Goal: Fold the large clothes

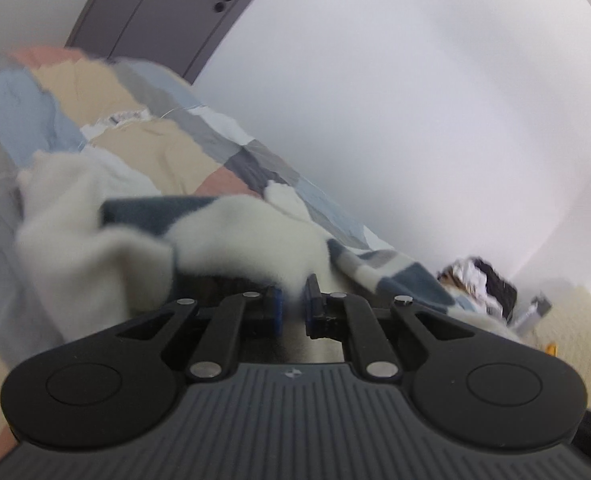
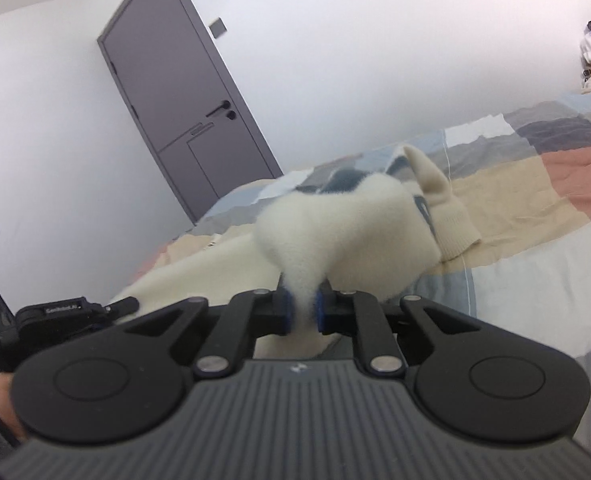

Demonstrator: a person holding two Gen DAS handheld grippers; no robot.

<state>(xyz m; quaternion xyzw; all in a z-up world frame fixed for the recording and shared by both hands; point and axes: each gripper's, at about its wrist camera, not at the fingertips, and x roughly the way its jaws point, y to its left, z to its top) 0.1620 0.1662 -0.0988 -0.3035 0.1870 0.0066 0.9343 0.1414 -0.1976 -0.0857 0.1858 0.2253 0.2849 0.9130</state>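
Both claws are mine: my left claw (image 1: 293, 306) is clenched on the fluffy cream-white sweater with dark blue-grey patches (image 1: 251, 232), and my right claw (image 2: 303, 312) pinches another fold of it. This garment hangs raised over the bed with a patchwork cover (image 2: 535, 184), before a grey door (image 2: 175, 92).

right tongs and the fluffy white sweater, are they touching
Touching. In the right wrist view the right tongs are pinched on a bunched fold of the white sweater, with both blue pads pressed against the fabric.
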